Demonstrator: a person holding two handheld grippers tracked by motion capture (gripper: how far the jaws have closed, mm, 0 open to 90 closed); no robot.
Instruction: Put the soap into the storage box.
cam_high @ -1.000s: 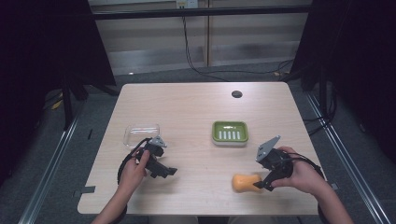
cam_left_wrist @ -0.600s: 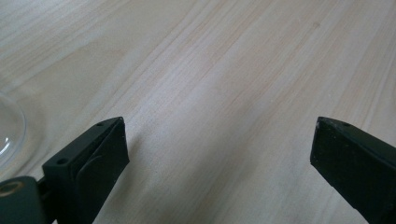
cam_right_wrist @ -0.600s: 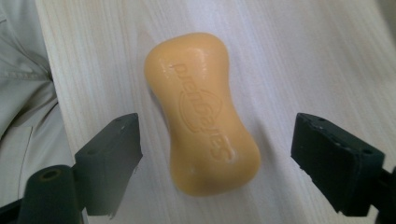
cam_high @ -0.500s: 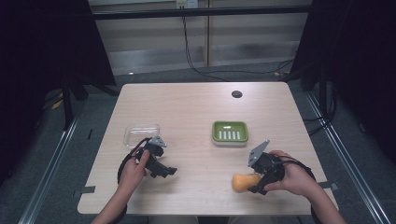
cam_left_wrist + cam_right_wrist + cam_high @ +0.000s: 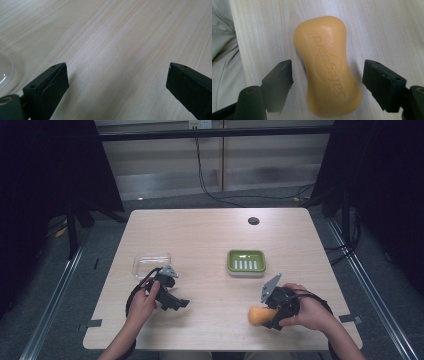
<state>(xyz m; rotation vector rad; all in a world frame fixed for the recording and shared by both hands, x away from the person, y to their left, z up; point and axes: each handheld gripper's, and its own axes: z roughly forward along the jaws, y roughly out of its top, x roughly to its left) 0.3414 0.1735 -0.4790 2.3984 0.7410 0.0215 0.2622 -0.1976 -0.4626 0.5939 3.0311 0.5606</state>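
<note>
Near edge, right: right gripper (image 5: 327, 72), jaws spread, straddling orange soap bar (image 5: 327, 66) flat on table (image 5: 210, 240), neither jaw touching; near edge, left: left gripper (image 5: 117, 75), jaws wide apart over bare wood; just beyond: clear lid (image 5: 151, 264); mid-table, right: green soap dish (image 5: 246, 262); far edge: dark round grommet (image 5: 253, 221).

Bare counter (image 5: 200, 235) lies between the two hands; a green soap dish (image 5: 245, 262) and clear lid (image 5: 151, 264) stand farther back, well apart.
</note>
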